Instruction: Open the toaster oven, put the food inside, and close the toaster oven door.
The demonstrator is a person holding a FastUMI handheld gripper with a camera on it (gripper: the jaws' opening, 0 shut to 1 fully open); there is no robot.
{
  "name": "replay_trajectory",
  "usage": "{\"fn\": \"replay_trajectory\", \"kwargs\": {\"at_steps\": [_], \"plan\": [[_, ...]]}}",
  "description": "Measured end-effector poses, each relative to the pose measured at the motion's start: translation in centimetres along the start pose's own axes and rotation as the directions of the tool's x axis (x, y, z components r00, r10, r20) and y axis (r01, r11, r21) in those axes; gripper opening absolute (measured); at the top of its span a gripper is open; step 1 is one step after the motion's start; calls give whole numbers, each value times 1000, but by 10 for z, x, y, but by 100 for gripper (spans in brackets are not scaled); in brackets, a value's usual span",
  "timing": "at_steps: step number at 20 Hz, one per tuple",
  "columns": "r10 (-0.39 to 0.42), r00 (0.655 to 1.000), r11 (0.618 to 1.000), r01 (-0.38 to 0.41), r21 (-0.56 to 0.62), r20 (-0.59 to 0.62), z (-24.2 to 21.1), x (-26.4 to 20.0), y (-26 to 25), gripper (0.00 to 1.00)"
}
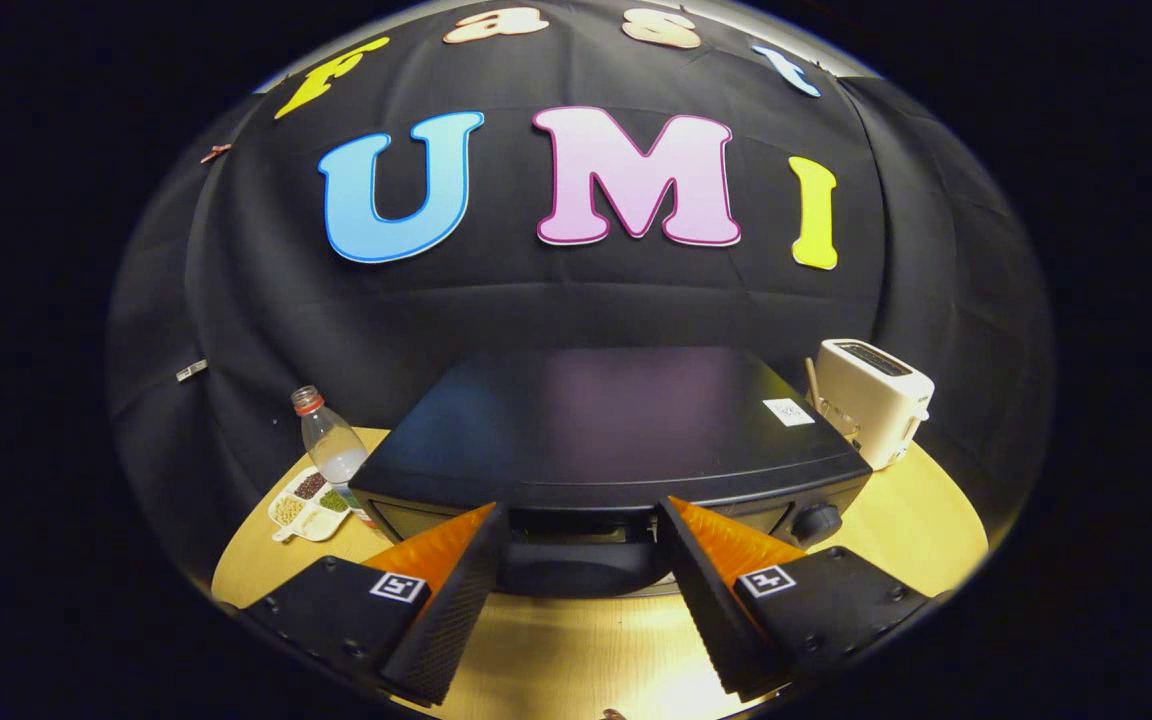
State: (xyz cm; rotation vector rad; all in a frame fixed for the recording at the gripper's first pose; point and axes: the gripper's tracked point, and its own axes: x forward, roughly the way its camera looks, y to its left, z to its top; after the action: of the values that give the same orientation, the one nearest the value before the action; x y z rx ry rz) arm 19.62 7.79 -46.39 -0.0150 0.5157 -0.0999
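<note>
1. Gripper view: the gripper (581,530) stands with its two fingers (456,590) spread wide apart, holding nothing; each finger's body bears a small square black-and-white marker.
2. The toaster oven (616,430), a dark box with a glossy flat top, sits on the light wooden table (936,540) straight ahead of the fingers. Its upper front edge lies just beyond the fingertips, and the fingers flank the dark curved door handle (576,570) that shows in the gap between them. Whether either finger touches the oven cannot be told.
3. The door looks closed; the front is mostly hidden below the top edge and behind the fingers.
4. A round control knob (818,520) sits on the oven's front, on the right, just beyond the right finger.
5. A small white sticker (789,411) lies on the oven's top near its right rear corner; its print is too small to read.
6. A cream-white pop-up toaster (874,400) stands on the table to the right of the oven, apart from it, with a slot in its top.
7. To the left of the oven stands a clear plastic bottle (331,440) with a red cap and a little pale liquid, close to the oven's left corner.
8. Just in front of the bottle lies a white divided dish (308,505) holding beans or grains of different colours in separate compartments.
9. The food for the oven cannot be picked out with certainty.
</note>
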Motion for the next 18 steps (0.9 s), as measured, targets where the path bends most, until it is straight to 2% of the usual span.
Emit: {"fn": "replay_trajectory", "kwargs": {"at_steps": [3,7,12,15,18], "plan": [[-24,1000,1000,24,4,-13,-3,-2,-1,97],[-10,998,1000,11,19,-64,-14,-16,-1,97],[-1,990,1000,3,10,-142,-47,-50,-3,97],[12,972,1000,-6,28,-237,-84,-72,-6,97],[62,921,994,-21,110,-384,-131,-94,-4,99]]}}
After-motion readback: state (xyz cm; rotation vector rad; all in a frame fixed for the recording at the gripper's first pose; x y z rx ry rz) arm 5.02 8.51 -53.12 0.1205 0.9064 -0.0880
